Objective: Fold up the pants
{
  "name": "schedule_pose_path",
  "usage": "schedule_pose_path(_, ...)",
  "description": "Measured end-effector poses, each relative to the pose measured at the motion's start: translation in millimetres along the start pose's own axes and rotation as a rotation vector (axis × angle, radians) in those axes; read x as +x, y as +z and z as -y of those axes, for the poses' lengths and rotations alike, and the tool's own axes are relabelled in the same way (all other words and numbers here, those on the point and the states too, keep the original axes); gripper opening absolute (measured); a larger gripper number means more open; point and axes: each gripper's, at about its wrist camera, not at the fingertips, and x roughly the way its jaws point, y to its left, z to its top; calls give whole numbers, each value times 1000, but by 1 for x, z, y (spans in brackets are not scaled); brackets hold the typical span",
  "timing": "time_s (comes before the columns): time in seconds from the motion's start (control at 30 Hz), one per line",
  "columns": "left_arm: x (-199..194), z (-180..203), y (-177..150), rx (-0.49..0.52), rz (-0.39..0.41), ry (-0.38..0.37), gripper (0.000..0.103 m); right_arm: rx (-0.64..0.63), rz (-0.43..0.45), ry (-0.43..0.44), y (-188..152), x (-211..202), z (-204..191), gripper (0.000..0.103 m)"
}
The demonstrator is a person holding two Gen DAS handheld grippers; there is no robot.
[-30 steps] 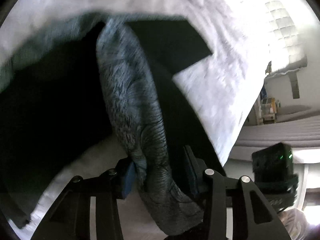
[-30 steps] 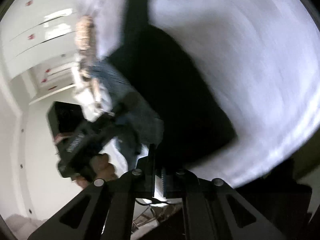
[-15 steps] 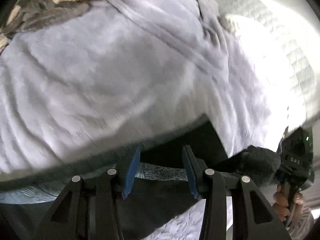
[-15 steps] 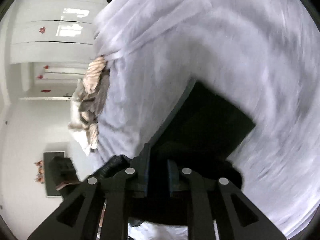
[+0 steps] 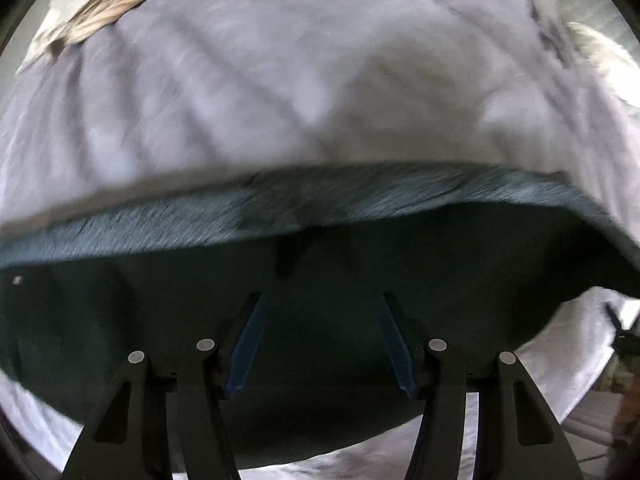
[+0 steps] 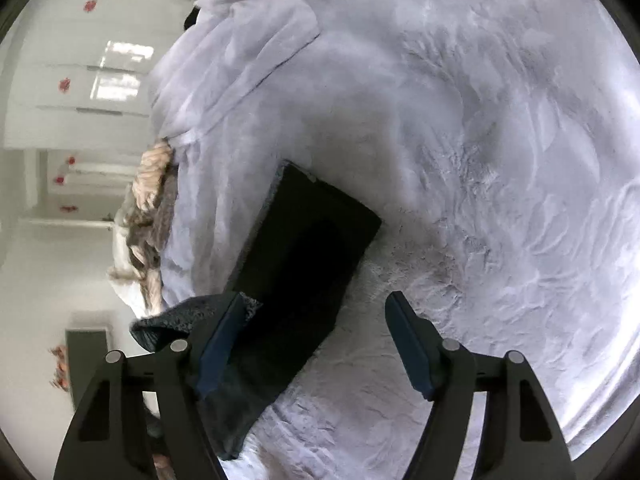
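Both sets of jaws stand apart, with nothing clamped between them.

Item 1, left gripper: blue-padded fingers spread wide directly over the pants, whose dark cloth fills the gap between them; whether the tips touch the cloth cannot be told.

Item 2, right gripper: blue-padded fingers spread wide. One finger lies over the near edge of the pants, the other over bare blanket just beside the pants.

Item 3, pants: dark, near-black cloth folded into a flat rectangle, lying on the blanket. From the left wrist, the pants take up the lower half of the view (blurred), with a fuzzy blue-grey lining showing along their far edge. From the right wrist, a flap of the same fuzzy lining sticks out at the near corner of the pants.

Item 4, blanket: pale lilac, plush, rumpled, spread under and all around the pants; bunched into a thick fold beyond the pants.

Item 5, patterned cloth: tan and grey, heaped at the blanket edge, well apart from the pants.

Item 6, white cabinet doors: beyond the patterned cloth, carrying small red marks.
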Motion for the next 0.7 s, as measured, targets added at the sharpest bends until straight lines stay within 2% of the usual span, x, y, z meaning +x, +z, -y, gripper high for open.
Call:
schedule_pose_path(0.1,-3,-9,-2,-26,21,-1,59,48,115,61,3,-26,-8,76)
schedule_pose_path(0.17,1,-11,1,-23,19,12,59,6,139,52,8,-40,-15,76)
schedule_pose_path(0.27,10,-9,3,-25,7,19,59,-79,59,-67,13,-22,-19,76)
schedule_pose_path(0.4,19,2,3,-14,12,29,59,-67,-46,-84,10,34,-10,72)
schedule_pose_path(0.43,21,3,3,-13,13,36,59,-61,-55,-93,11,45,-8,68)
schedule_pose_path(0.47,22,4,3,-13,11,38,59,-34,-78,-105,13,64,-3,41)
schedule_pose_path(0.5,22,4,3,-16,7,39,59,-10,-103,-109,15,74,0,7)
schedule_pose_path(0.53,19,2,5,-22,8,31,59,14,-117,-118,17,81,-2,7)
schedule_pose_path(0.6,12,-1,7,-23,43,33,59,-38,-79,-65,21,71,-17,7)
schedule_pose_path(0.63,12,-4,9,-23,56,42,62,-69,-75,-72,21,67,-22,7)
schedule_pose_path(0.67,16,-7,10,-26,56,56,69,-94,-84,-106,21,67,-24,7)
schedule_pose_path(0.7,23,-11,11,-37,36,77,69,-115,-106,-163,20,71,-22,8)
